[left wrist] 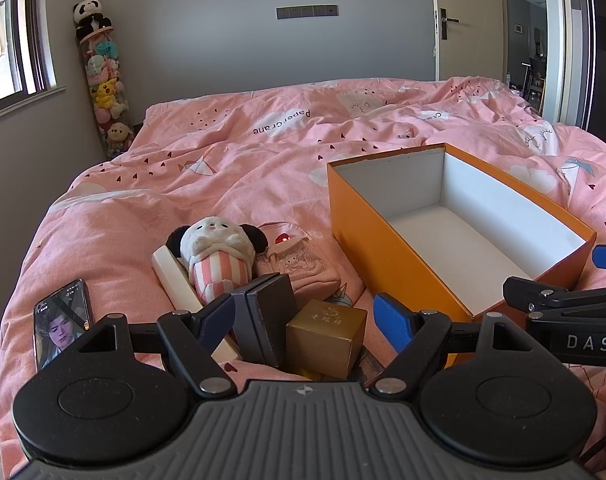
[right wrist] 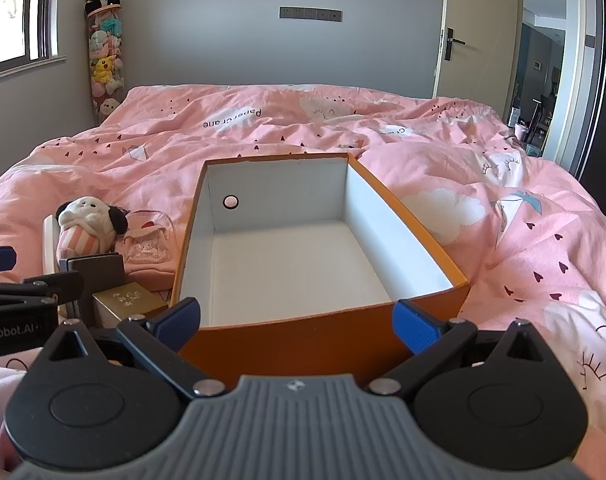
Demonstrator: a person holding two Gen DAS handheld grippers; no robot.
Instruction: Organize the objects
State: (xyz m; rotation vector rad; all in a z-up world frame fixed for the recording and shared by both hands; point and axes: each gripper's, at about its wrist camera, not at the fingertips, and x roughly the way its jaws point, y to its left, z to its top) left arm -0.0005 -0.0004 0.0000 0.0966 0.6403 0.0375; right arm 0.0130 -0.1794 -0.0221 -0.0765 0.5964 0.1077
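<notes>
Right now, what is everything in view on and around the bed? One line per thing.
Box: 1, orange outside, white inside, open and empty, on the bed.
Panda plush: 1, white and black with pink stripes, left of the box.
Pink pouch: 1, between plush and box.
Dark case: 1, black, standing upright in front of the plush.
Gold box: 1, beside the dark case.
White bar: 1, cream, under the plush.
Phone: 1, screen lit, far left.
Bedspread: 1, pink, patterned.
Toy tube: 1, clear, plush-filled, panda on top, in the corner.
Left gripper: open, over the small items.
Right gripper: open, at the box's near wall.
</notes>
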